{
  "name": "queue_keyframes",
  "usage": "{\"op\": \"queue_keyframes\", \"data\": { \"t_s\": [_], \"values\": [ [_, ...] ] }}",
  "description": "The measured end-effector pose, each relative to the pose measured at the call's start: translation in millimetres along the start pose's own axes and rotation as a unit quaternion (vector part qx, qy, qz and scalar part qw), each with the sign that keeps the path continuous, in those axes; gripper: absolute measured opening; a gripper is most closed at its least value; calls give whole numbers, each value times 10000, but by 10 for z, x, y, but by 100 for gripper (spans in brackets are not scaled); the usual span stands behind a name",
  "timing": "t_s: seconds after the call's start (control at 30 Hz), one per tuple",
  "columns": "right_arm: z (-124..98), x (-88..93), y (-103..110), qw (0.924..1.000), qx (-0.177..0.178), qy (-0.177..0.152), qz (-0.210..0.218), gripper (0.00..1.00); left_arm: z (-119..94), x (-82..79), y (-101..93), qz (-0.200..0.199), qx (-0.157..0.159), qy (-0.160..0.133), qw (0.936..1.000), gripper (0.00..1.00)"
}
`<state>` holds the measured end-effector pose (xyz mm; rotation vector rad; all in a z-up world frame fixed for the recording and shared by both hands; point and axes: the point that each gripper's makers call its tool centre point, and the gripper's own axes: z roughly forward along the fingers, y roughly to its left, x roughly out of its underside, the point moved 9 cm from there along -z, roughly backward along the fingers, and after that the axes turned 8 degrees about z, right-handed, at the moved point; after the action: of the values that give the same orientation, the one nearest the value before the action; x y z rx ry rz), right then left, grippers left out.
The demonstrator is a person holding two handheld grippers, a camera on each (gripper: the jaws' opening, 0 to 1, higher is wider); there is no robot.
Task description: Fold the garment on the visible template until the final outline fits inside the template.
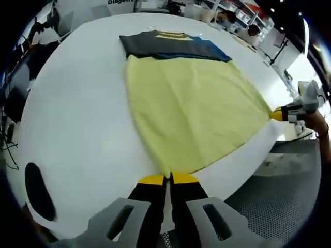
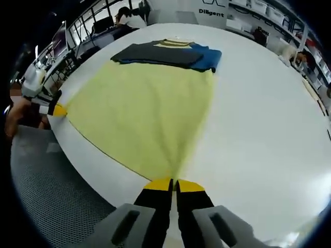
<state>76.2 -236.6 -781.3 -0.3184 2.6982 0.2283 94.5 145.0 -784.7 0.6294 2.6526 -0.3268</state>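
Left gripper view looks across a wide white table with a rounded edge. On it lies a garment: its large yellow part spreads toward the camera, and a dark grey and blue band with a yellow-striped collar sits at the far end. The left gripper has its yellow-tipped jaws pressed together on the near corner of the garment at the table edge. At the right of that corner, along the same hem, the right gripper pinches the other corner, a hand behind it. The hem runs taut between the two corners, just over the table edge. A dark oval mark shows on the table well left of the garment. Beyond the table edge lies a grey perforated floor.

Right gripper view shows the same garment from the other corner, with the jaws of the right gripper closed on the yellow cloth. The left gripper holds the far corner at the table edge. Behind the table stand desks, shelves and a white wall sign; a seated person is at the back.
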Motion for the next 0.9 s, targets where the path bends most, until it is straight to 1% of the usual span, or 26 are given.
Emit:
{"op": "queue_keyframes", "data": {
  "t_s": [0.4,0.57,0.67,0.73,0.9],
  "values": [
    [-31,95,17,9994,-83,338,-7,0,-44,92,-53,372,63,256,9990,0],
    [-44,139,14,9987,-58,502,-29,0,-53,161,-86,428,203,406,9981,0],
    [-52,169,28,9982,-81,599,-42,0,-59,189,-101,450,246,448,9977,0],
    [-51,203,30,9976,-69,686,-114,0,-67,215,-107,433,305,492,9974,0],
    [-65,231,46,9969,-112,769,-151,0,-88,250,-117,477,355,559,9967,0]
  ]
}}
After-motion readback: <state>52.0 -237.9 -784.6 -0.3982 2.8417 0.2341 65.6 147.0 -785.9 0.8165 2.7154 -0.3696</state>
